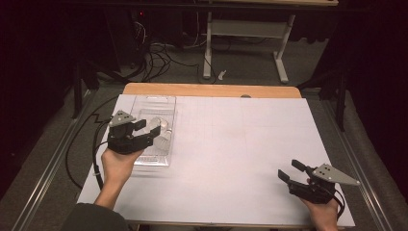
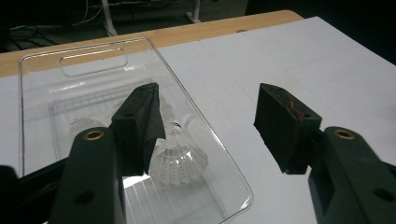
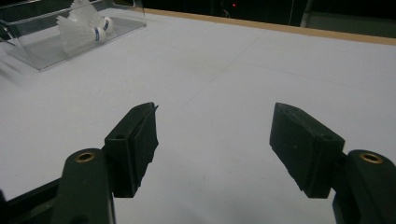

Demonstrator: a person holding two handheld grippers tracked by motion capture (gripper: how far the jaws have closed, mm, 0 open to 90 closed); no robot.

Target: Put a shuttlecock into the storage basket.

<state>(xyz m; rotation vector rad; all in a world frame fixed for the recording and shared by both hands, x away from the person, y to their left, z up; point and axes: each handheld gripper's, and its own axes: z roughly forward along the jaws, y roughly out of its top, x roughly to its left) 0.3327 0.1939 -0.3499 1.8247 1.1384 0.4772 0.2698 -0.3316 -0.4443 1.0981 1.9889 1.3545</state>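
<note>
A clear plastic tray (image 1: 163, 103) lies at the table's left side with white shuttlecocks (image 1: 164, 138) inside. In the left gripper view one shuttlecock (image 2: 180, 163) lies near the tray's (image 2: 93, 49) near right corner, and another (image 2: 84, 125) lies farther left. My left gripper (image 1: 146, 132) hovers open over the tray's right edge. One jaw stands above the tray and the other above the bare table, with nothing held (image 2: 212, 112). My right gripper (image 1: 288, 169) stays open and empty near the front right of the table (image 3: 215, 126). From there, the shuttlecocks (image 3: 79, 25) appear far off.
A white sheet (image 1: 231, 144) covers the table, and a wooden strip (image 1: 211, 90) runs along its far edge. Beyond it are a dark floor with cables (image 1: 159, 60) and a white table frame (image 1: 245, 29).
</note>
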